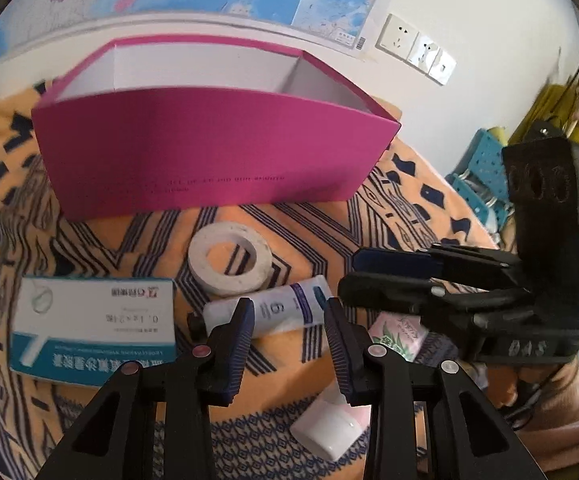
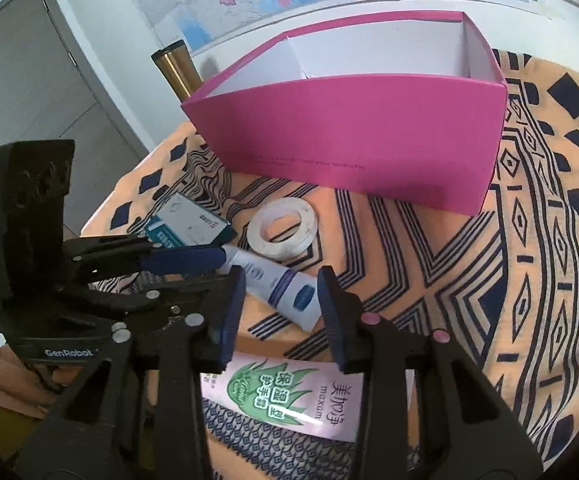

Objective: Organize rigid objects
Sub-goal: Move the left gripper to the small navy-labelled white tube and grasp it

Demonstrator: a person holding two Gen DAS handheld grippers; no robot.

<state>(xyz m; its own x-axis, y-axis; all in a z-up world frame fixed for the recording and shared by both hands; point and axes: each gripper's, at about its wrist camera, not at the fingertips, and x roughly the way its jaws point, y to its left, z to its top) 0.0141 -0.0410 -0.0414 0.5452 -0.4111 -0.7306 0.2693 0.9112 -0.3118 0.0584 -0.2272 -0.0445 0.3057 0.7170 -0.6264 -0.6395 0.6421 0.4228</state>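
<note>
Both tongs angled down over white tube (image 1: 273, 314) (jaws apart), nothing held.

The left tool (image 1: 289, 312) points forward and steeply down, its two blue-padded fingers (image 1: 239, 344) reaching to 12 o'clock with a narrow gap between them, the pads pressing on nothing. The right tool (image 2: 281, 284) is angled down likewise, its jaws also parted and empty. In the left wrist view it enters from 3 o'clock, fingers pointing toward 9 o'clock.
</note>
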